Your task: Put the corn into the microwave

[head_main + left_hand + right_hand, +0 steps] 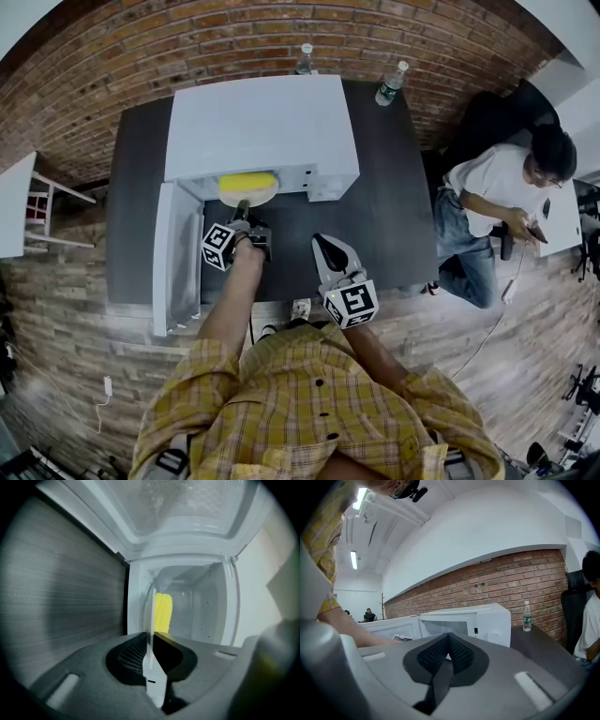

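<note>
A yellow corn cob (247, 181) lies on a white plate (248, 197) at the mouth of the white microwave (262, 127), whose door (176, 258) hangs open to the left. My left gripper (243, 212) is shut on the plate's near rim. In the left gripper view the plate (150, 620) shows edge-on between the jaws of the left gripper (151, 641), with the corn (162, 613) beyond it inside the white cavity (201, 606). My right gripper (328, 246) hovers over the dark table to the right, shut and empty; in its own view the right gripper (449, 646) faces the microwave (487, 620).
Two water bottles (390, 84) (305, 58) stand at the back of the dark table (394, 206). A seated person (497, 216) is to the right of the table. A brick wall runs behind. A white stool (19, 206) stands at far left.
</note>
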`<state>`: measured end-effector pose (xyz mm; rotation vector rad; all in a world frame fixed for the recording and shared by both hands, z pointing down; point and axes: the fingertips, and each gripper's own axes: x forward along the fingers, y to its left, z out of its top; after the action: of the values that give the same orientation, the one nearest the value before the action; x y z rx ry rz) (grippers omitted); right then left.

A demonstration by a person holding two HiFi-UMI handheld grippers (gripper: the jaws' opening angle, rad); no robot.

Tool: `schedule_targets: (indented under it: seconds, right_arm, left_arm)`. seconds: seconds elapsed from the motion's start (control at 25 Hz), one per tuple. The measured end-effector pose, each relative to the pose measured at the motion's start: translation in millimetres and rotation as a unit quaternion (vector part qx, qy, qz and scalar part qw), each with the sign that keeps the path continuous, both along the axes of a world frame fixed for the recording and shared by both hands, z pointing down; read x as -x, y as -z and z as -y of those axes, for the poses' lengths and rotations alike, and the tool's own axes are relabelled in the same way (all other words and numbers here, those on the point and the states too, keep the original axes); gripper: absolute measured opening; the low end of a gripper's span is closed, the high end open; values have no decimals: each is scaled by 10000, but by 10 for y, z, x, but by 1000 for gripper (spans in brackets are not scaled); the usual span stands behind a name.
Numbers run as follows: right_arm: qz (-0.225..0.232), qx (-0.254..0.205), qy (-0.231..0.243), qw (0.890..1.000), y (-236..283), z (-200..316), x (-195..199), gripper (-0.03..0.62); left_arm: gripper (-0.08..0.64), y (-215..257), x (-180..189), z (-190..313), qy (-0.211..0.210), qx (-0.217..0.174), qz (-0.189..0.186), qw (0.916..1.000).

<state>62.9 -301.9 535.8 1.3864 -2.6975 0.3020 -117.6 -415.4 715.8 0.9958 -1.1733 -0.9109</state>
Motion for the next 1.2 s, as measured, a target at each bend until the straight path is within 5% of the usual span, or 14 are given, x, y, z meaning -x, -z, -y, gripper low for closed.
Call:
schedule_targets:
  seconds: [1.2]
  right_arm:
    - [79,97,42,9999,-59,54,-58,3]
  left_arm:
    - [32,-121,32,325,157,333,115,9993]
